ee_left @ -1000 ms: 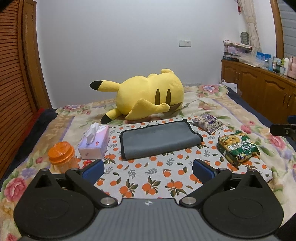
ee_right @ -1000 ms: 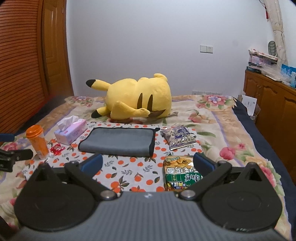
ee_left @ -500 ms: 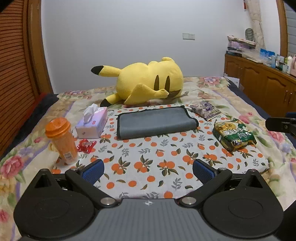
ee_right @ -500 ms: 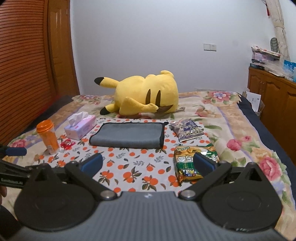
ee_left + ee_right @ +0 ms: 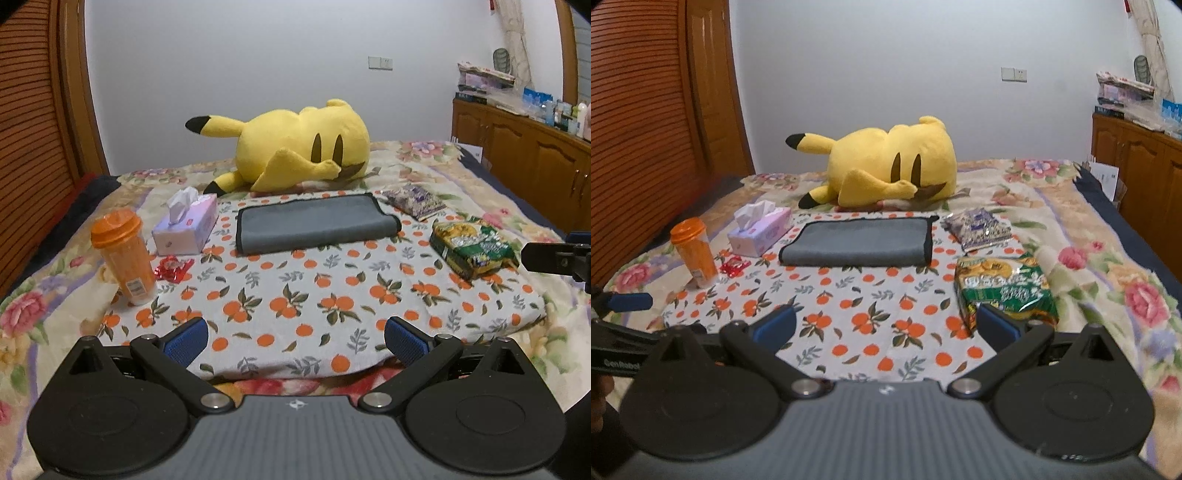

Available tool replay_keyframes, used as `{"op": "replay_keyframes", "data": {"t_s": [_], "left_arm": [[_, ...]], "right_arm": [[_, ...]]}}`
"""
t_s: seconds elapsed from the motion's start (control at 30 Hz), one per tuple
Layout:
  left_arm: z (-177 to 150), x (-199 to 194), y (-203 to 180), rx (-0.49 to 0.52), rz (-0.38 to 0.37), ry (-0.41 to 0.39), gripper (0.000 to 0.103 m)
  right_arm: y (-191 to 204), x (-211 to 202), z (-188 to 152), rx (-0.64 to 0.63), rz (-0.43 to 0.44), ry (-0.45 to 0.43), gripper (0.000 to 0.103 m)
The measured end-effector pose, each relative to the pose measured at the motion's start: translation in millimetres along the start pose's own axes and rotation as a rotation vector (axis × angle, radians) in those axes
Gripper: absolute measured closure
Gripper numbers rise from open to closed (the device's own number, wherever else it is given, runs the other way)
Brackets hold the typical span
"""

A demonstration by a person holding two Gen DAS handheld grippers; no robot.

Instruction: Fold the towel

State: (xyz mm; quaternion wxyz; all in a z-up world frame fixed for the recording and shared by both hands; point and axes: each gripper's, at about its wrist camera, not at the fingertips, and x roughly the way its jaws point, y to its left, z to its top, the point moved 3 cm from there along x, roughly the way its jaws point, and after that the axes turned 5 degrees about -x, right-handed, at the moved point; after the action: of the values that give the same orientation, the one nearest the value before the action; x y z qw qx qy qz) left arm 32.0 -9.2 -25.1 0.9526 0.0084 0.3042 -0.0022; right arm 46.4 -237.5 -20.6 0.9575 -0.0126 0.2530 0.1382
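Observation:
A grey towel with a black edge point(image 5: 314, 223) lies folded flat on the orange-print cloth point(image 5: 295, 291) on the bed, in front of the plush toy. It also shows in the right wrist view point(image 5: 858, 242). My left gripper point(image 5: 295, 341) is open and empty, held back over the cloth's near edge, well short of the towel. My right gripper point(image 5: 886, 325) is open and empty, also near the cloth's front edge. Part of the right gripper shows at the right edge of the left wrist view point(image 5: 557, 258), and the left gripper at the left edge of the right wrist view point(image 5: 624, 302).
A yellow plush toy point(image 5: 295, 147) lies behind the towel. An orange bottle point(image 5: 123, 254), a tissue box point(image 5: 186, 225) and a red wrapper point(image 5: 171, 267) are at the left. A green snack bag point(image 5: 472, 245) and a purple packet point(image 5: 413, 201) are at the right. Wooden cabinets point(image 5: 524, 162) stand beside the bed.
Both grippers have pulled back from the towel toward the near edge of the bed, so the whole scene looks farther away. The towel has not moved. Both stay open.

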Motion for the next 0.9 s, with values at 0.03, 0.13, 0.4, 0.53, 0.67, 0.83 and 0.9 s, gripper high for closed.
{"op": "replay_keyframes", "data": {"t_s": [0.03,0.13,0.4,0.53,0.67,0.83,0.9], "left_arm": [[-2.7,2.0,0.8,-0.002,0.001,0.005,0.0],[-9.4,7.7,3.8,-0.01,0.001,0.018,0.0],[-18.3,19.1,7.0,-0.027,0.006,0.014,0.0],[-18.9,18.0,6.7,-0.019,0.007,0.002,0.0],[-20.4,15.5,5.6,-0.014,0.008,-0.014,0.0],[-20.9,12.4,5.2,-0.01,0.013,-0.025,0.0],[-20.8,10.3,5.2,-0.008,0.013,-0.034,0.0]], "right_arm": [[1.2,1.4,-1.8,0.002,0.003,0.004,0.0],[5.5,4.9,-5.5,-0.011,0.003,0.011,0.0],[14.5,14.8,-13.9,-0.059,-0.02,0.014,0.0],[15.4,18.0,-15.4,-0.072,-0.023,0.013,0.0],[14.5,20.5,-16.5,-0.069,-0.029,0.019,0.0],[12.1,18.7,-17.0,-0.054,-0.029,0.013,0.0],[11.6,18.9,-17.1,-0.052,-0.031,0.013,0.0]]}}
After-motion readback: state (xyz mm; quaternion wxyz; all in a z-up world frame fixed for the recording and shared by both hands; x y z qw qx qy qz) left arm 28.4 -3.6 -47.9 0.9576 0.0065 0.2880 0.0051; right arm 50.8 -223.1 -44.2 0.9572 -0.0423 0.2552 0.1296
